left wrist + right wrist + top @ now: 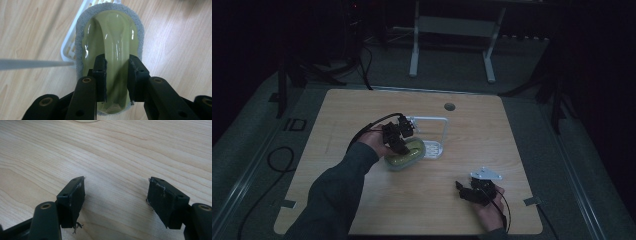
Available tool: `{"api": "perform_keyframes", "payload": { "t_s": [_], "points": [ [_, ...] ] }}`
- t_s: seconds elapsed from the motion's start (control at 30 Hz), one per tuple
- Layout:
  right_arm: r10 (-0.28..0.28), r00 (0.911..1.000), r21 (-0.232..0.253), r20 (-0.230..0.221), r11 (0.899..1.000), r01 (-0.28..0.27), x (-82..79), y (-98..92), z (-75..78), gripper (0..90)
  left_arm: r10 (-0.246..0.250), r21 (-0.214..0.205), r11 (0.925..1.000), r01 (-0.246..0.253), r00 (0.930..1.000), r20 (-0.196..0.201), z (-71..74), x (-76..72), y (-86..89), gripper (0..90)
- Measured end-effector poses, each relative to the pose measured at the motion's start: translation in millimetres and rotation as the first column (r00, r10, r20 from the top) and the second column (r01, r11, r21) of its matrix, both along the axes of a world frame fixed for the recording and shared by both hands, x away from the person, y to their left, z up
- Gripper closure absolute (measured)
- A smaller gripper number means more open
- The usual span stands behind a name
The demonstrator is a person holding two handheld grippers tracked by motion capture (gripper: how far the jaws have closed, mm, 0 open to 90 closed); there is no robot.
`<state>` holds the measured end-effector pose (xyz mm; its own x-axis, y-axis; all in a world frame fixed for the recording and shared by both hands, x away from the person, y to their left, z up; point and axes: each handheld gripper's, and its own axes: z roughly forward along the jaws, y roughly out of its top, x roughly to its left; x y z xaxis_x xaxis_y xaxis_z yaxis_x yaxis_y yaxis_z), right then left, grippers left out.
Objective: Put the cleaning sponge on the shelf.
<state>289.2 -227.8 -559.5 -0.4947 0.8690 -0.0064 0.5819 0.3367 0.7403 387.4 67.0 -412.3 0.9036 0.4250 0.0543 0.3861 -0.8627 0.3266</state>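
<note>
We grip the scrubber's green handle between the left fingers, mid-tabletop, beside the white rack. Right fingers stand released near the front-right corner.

green-handled grey scrub pad, handle up, partly over white tray.

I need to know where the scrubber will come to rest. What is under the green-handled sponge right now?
Its far end overlaps a white slotted tray; wooden table lies around it. The left tongs clamp the sponge handle. Its pad hides what is directly beneath.
</note>
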Motion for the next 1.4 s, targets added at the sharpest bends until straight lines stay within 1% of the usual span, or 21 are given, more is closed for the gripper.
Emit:
{"api": "perform_keyframes", "payload": {
  "t_s": [0.1, 0.27, 0.4, 0.53, 0.6, 0.67, 0.7, 0.83, 0.87, 0.97, 1.03, 1.07, 1.17, 1.3, 1.4],
  "points": [
    [0.000, 1.0000, 0.000, 0.000, 1.000, 0.000, 0.0, 0.0, 0.0, 29.9, -0.010, 0.004, 0.9999, 0.010, 0.9999, 0.004, -2.1, 2.0, -1.6, 71.5],
    [0.000, 1.0000, 0.000, 0.000, 1.000, 0.000, 0.0, 0.0, 0.0, 29.9, -0.028, -0.006, 0.9996, 0.028, 0.9992, 0.028, -2.3, 3.6, -4.2, 71.5],
    [0.000, 1.0000, 0.000, 0.000, 1.000, 0.000, 0.0, 0.1, 0.0, 29.9, -0.045, 0.012, 0.9989, 0.045, 0.9983, 0.035, 1.4, 5.3, -7.9, 71.5],
    [0.000, 1.0000, 0.000, 0.000, 1.000, 0.000, 0.1, 0.0, 0.0, 29.9, -0.065, 0.015, 0.9978, 0.065, 0.9968, 0.045, 5.6, 6.0, -11.7, 71.5],
    [0.000, 1.0000, 0.000, 0.000, 1.000, 0.000, 0.0, 0.1, 0.0, 29.9, -0.078, 0.016, 0.9969, 0.078, 0.9960, 0.043, 5.6, 6.7, -13.3, 71.5],
    [0.000, 1.0000, 0.000, 0.000, 1.000, 0.000, 0.0, 0.1, 0.0, 29.9, -0.084, 0.036, 0.9959, 0.083, 0.9957, 0.038, 5.4, 7.6, -15.4, 71.5],
    [0.001, 1.0000, 0.000, 0.000, 1.000, -0.001, 0.1, 0.0, 0.0, 29.9, -0.088, 0.038, 0.9955, 0.087, 0.9954, 0.036, 6.0, 8.1, -15.7, 71.5],
    [0.001, 1.0000, 0.000, 0.000, 1.000, -0.001, 0.0, 0.0, 0.0, 29.9, -0.097, 0.030, 0.9950, 0.096, 0.9944, 0.043, 14.2, 12.0, -16.0, 71.5],
    [0.001, 1.0000, 0.000, 0.000, 1.000, -0.001, 0.1, 0.0, 0.0, 29.9, -0.100, 0.022, 0.9948, 0.099, 0.9943, 0.038, 16.5, 12.8, -15.8, 71.5],
    [0.002, 1.0000, -0.001, 0.000, 1.000, -0.002, 0.2, -0.1, 0.1, 29.9, -0.125, 0.049, 0.9912, 0.123, 0.9913, 0.041, 20.1, 14.2, -17.5, 71.5],
    [0.002, 1.0000, -0.001, -0.001, 1.000, -0.002, 0.2, -0.1, 0.1, 29.9, -0.135, 0.040, 0.9902, 0.134, 0.9899, 0.042, 22.2, 14.9, -18.9, 71.5],
    [0.002, 1.0000, -0.001, 0.000, 1.000, -0.002, 0.2, -0.1, 0.1, 29.9, -0.146, 0.041, 0.9886, 0.145, 0.9884, 0.041, 23.2, 15.7, -19.9, 71.4],
    [0.002, 1.0000, -0.001, -0.001, 1.000, -0.002, 0.2, 0.0, 0.1, 29.9, -0.169, 0.069, 0.9838, 0.165, 0.9846, 0.046, 25.2, 17.9, -23.9, 71.4],
    [0.002, 1.0000, 0.000, -0.001, 1.000, -0.002, 0.2, 0.0, 0.1, 29.9, -0.189, 0.067, 0.9804, 0.185, 0.9808, 0.050, 25.4, 21.4, -28.7, 71.4],
    [0.003, 1.0000, -0.001, -0.001, 1.000, -0.003, 0.3, -0.1, 0.1, 29.9, -0.211, 0.108, 0.9727, 0.205, 0.9762, 0.048, 22.3, 23.6, -33.3, 71.4]
  ]
}}
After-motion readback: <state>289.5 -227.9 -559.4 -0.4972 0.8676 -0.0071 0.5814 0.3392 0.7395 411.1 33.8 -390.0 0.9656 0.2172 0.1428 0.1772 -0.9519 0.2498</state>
